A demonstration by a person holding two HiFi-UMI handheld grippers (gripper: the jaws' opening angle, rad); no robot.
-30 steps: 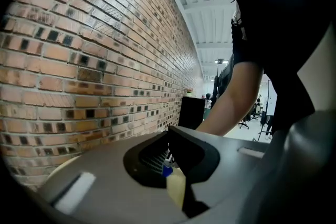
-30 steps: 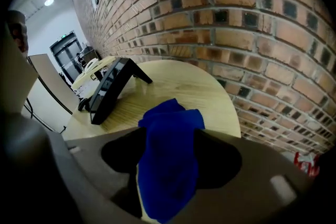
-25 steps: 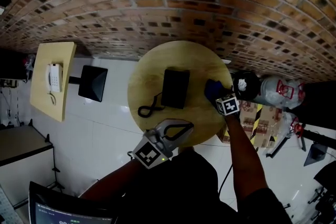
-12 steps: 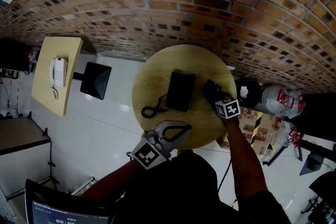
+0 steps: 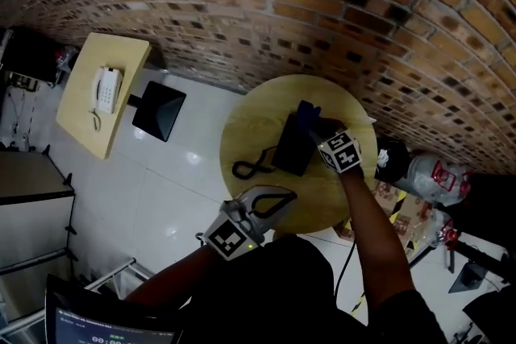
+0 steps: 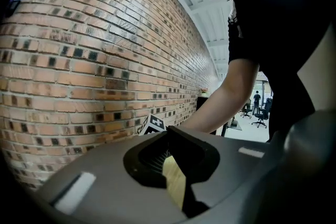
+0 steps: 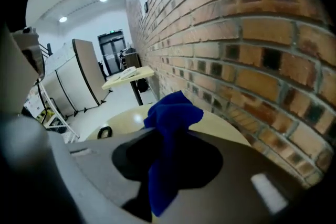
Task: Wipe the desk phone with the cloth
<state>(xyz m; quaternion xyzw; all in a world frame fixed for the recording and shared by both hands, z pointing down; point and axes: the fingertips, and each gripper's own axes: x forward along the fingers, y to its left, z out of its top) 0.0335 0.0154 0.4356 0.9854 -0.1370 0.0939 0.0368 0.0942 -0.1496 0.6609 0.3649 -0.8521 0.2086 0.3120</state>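
Black short-sleeved shirt (image 5: 282, 286); grey left claw (image 5: 290, 194), black-white marker cube (image 5: 232, 238).

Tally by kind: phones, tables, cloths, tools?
Phones: 2, black phone and white phone
Tables: 2, round table and square table
Cloths: 1, blue cloth
Tools: 2, left tool and right tool
Total: 7

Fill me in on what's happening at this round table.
A person holds a gripper in each hand. The right gripper is clamped on a blue cloth and reaches over the far end of the black desk phone, which sits on the round table with its cord coiled beside it. The left gripper hangs near the table's near edge, jaws together with nothing in them.
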